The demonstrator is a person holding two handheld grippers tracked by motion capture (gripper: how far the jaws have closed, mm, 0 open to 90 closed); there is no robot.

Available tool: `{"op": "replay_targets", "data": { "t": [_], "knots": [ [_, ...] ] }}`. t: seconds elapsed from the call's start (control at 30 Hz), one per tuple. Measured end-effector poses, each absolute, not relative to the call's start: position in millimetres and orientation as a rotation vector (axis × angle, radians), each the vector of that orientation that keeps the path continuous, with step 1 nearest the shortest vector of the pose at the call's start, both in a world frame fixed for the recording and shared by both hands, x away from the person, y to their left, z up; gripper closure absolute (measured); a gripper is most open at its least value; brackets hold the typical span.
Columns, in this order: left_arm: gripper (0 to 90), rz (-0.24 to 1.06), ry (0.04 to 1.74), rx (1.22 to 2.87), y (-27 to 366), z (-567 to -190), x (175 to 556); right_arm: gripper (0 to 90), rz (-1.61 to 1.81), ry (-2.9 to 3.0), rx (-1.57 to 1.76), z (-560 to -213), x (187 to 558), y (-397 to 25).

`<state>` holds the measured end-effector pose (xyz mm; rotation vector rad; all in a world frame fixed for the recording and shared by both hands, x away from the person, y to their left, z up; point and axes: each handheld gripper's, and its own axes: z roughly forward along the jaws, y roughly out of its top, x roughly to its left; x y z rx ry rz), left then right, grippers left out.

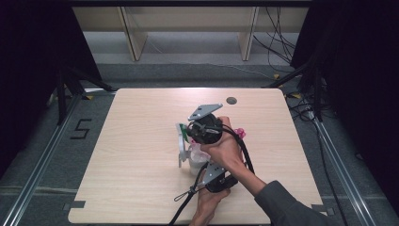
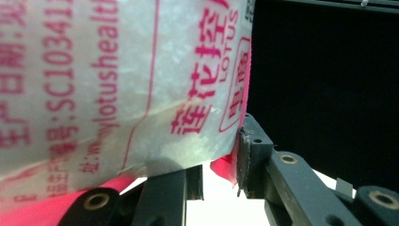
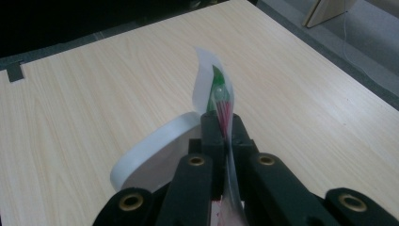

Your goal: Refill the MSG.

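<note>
A translucent white plastic bag (image 1: 196, 159) printed in pink and green is lifted just over the middle of the wooden table (image 1: 136, 141). In the left gripper view the bag (image 2: 117, 80) looms close, its pink lettering blurred. My left gripper (image 1: 203, 168) comes from the near edge and is shut on the bag's lower pink edge (image 2: 225, 165). My right gripper (image 1: 187, 133), higher up and pointing left, is shut on the bag's top edge (image 3: 221, 96), where a white strip (image 3: 155, 146) curls away to the left. The right forearm crosses over the left hand.
A small grey round cap (image 1: 231, 100) is set into the table's far edge. Black curtains flank both sides, wooden shelf legs (image 1: 134, 40) stand behind, and cables (image 1: 282, 47) trail over the floor at the right. Bare tabletop lies left and right of the bag.
</note>
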<state>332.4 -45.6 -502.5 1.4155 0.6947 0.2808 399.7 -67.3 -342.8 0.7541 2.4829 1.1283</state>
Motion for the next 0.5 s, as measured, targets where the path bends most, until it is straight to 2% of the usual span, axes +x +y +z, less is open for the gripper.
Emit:
{"op": "replay_targets", "data": {
  "t": [0.5],
  "knots": [
    [74.4,0.291,0.688,1.41,-44.8,-502.6,332.9,89.8,1.114,2.492,0.749,-341.0,399.7,-66.5]
  ]
}}
